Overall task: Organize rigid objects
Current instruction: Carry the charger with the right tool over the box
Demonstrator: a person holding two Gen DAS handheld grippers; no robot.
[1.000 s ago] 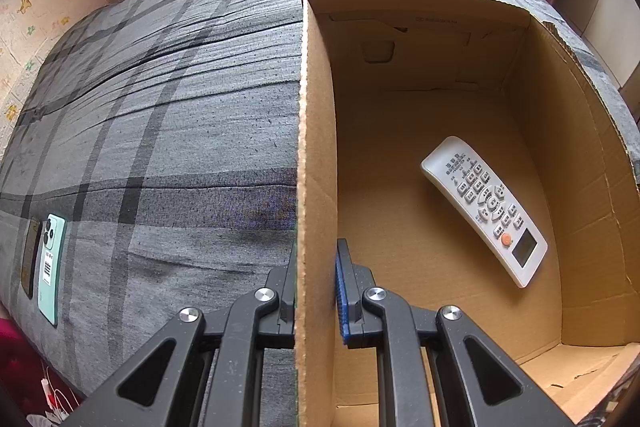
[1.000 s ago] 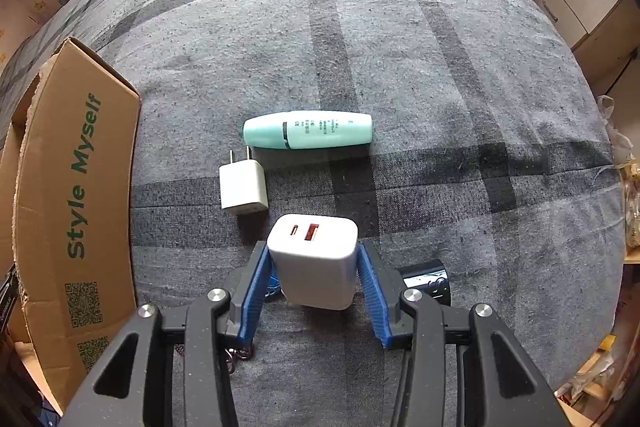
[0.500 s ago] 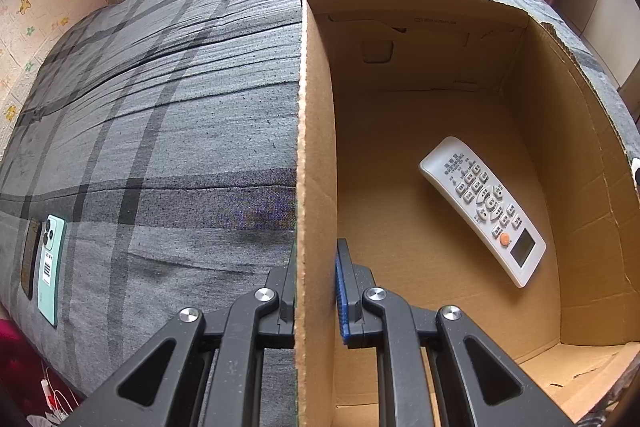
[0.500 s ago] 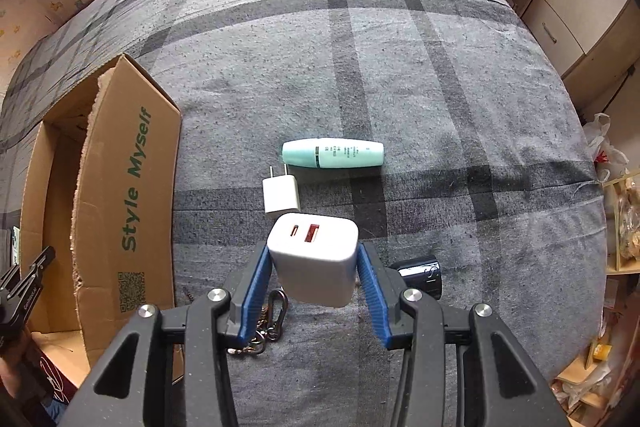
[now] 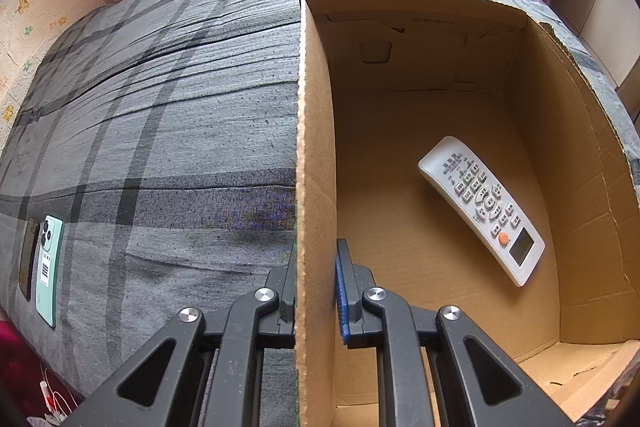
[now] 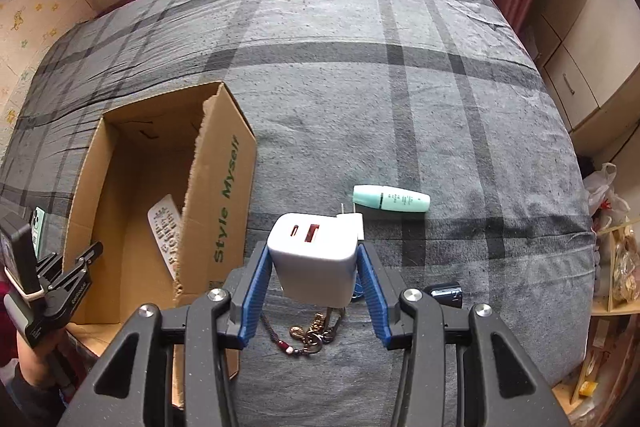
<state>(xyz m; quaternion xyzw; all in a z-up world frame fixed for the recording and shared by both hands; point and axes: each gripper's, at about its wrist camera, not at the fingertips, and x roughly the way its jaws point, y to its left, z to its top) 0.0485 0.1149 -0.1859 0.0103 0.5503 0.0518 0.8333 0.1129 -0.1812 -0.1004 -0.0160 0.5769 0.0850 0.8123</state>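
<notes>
My right tongs grip a white, rounded-cube USB wall charger between their blue pads, holding it lifted above the grey plaid bed. My left tongs are clamped on the side wall of the open brown cardboard box, steadying it. Inside the box lies a white remote control with grey buttons.

Risks, as I judge them: the charger is smooth and held only by its sides, so it may slip and drop onto the brass keychain lying directly beneath. Swinging left toward the box, I could catch its torn right wall and tip or crumple it. If my left tongs loosen, the box could slide on the soft bedding. A small white plug adapter and a mint-green tube wait on the bed behind the charger.
</notes>
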